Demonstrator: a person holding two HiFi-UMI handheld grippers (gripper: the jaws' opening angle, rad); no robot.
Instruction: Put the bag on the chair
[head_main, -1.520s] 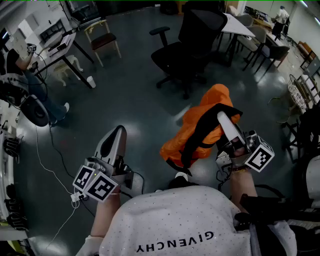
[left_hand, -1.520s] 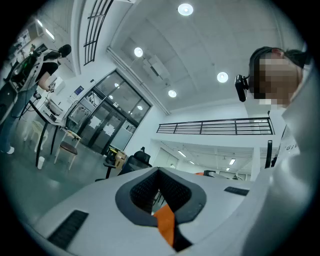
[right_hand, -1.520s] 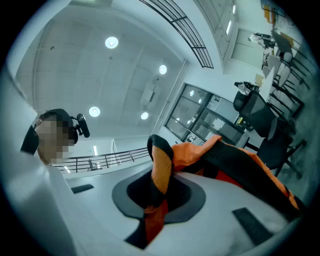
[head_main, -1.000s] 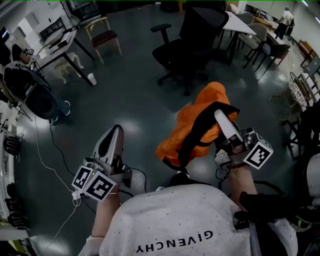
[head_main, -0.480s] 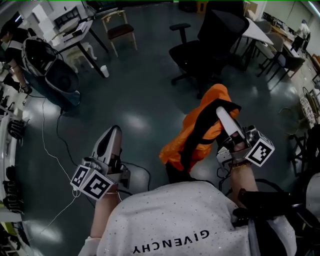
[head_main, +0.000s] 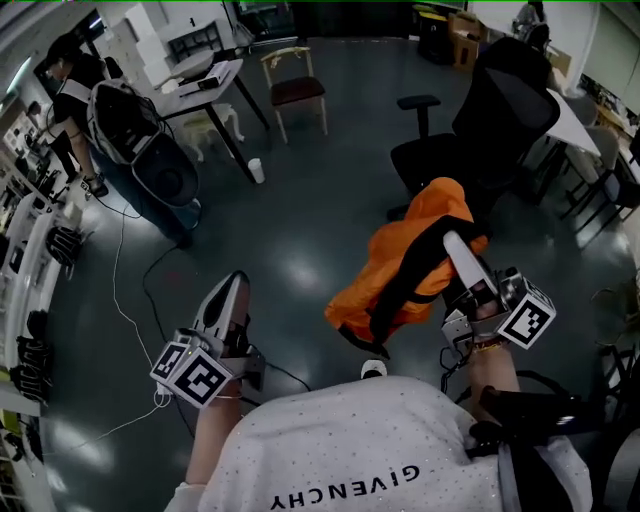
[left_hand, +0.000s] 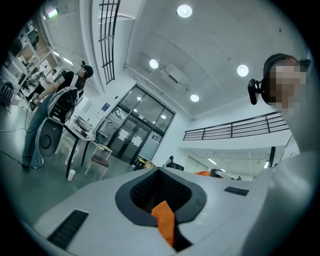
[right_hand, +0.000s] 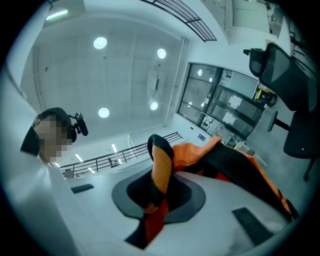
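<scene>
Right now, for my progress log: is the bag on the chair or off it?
Off. The bag hangs from the shut right gripper in mid-air, short of the black chair.

One legible text is present: the brand name "GIVENCHY", printed in dark capitals on the person's white shirt, near its lower edge in the head view, where it reads upside down. The marker cubes beside the shirt carry only black-and-white square patterns, no characters.

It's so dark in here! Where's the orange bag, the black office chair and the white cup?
Orange fabric bag with black straps (head_main: 388, 250), head view, its orange cloth.
Black swivel office chair (head_main: 505, 105), head view, its backrest.
Small white cup on the floor (head_main: 257, 171), head view, its side.
</scene>
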